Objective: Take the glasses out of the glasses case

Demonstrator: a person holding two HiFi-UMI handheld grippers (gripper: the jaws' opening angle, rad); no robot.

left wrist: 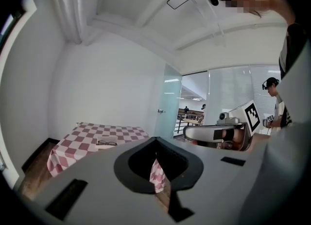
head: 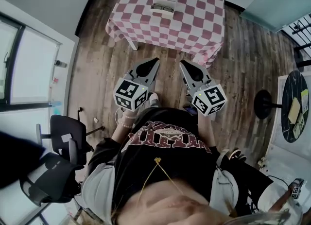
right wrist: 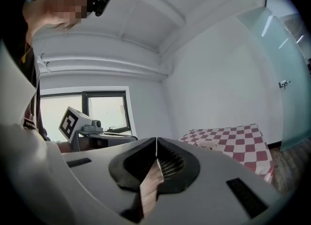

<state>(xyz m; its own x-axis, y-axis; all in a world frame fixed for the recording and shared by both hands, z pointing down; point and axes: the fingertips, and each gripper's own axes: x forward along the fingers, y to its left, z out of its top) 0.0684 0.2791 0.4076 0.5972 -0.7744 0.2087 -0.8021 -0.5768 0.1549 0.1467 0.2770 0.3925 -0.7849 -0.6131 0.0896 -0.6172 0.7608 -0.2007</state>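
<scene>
2 grippers are hovering close to the person, well apart from the checkered table (head: 194, 22). The left gripper (head: 153, 66) and the right gripper (head: 186, 69) are both clenching their jaws on nothing. The glasses (head: 163, 8) are lying in the glasses case (head: 155, 3) on that table.

Not much to read here, honestly. The black t-shirt (head: 167, 141), lower middle of the head view, has big pale lettering across the chest, but it's upside down and too warped to spell out. The marker cubes (head: 130, 93) on the left gripper (head: 154, 62) and right gripper (head: 183, 65) only show black-and-white square codes, no letters or numbers.
</scene>
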